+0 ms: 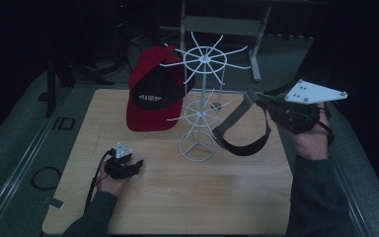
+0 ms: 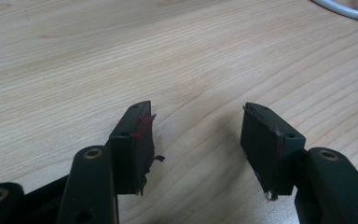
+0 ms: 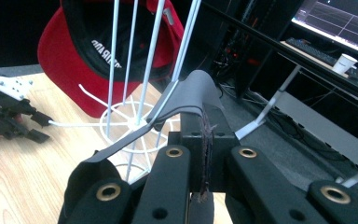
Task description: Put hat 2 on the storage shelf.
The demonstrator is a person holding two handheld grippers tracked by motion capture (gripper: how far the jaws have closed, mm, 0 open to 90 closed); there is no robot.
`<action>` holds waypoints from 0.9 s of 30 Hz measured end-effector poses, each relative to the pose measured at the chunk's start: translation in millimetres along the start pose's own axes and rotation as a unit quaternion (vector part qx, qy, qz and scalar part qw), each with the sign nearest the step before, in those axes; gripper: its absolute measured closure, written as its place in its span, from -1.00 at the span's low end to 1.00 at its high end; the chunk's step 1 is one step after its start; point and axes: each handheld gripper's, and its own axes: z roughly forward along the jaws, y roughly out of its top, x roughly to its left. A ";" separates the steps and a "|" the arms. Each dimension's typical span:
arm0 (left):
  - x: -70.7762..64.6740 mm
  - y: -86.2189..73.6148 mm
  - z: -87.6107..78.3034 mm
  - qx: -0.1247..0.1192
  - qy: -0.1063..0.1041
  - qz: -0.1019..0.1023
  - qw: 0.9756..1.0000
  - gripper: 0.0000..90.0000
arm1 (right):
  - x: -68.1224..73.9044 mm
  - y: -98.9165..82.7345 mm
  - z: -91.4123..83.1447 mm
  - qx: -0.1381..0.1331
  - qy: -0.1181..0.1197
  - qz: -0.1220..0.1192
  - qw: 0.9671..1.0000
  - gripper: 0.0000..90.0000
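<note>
A white wire hat rack (image 1: 205, 59) stands mid-table, its base ring (image 1: 197, 148) on the wood. A red cap (image 1: 153, 98) with a black underside hangs on the rack's left hooks, and it fills the upper left of the right gripper view as the red cap (image 3: 74, 60). My right gripper (image 1: 259, 102) is held up to the right of the rack, shut on a grey visor (image 1: 242, 128) that hangs down in a loop. Close up, the right gripper (image 3: 204, 126) pinches the grey visor's (image 3: 191, 91) fabric beside the rack's wires (image 3: 135, 121). My left gripper (image 1: 137, 165) rests low on the table, open and empty (image 2: 196, 135).
The wooden table (image 1: 177, 207) has bare room in front of the rack and to its right. A metal-legged frame (image 1: 256, 54) stands behind the table. A desk with a monitor (image 3: 340, 23) and a paper cup (image 3: 345, 61) lies beyond. A cable loop (image 1: 44, 177) lies on the floor at the left.
</note>
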 end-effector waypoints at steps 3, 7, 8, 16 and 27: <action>-0.3 0.0 0.0 0.000 0.001 0.000 1.000 -0.02 | -0.2 3.8 1.0 -0.001 -0.002 -0.004 1.000 0.98; -0.5 0.0 0.0 0.000 0.001 0.000 1.000 -0.02 | -1.3 8.1 1.8 -0.004 -0.003 -0.005 1.000 0.98; -0.5 0.0 0.0 0.000 0.001 0.000 1.000 -0.02 | -1.5 9.4 1.5 -0.004 -0.004 -0.005 1.000 0.98; -0.6 0.0 0.1 0.000 0.001 -0.001 1.000 -0.02 | -5.4 16.1 -1.0 -0.012 -0.007 -0.004 1.000 0.98; -0.9 0.0 0.3 -0.001 0.001 -0.002 1.000 -0.03 | -10.3 25.9 -2.3 -0.021 -0.002 -0.001 1.000 0.98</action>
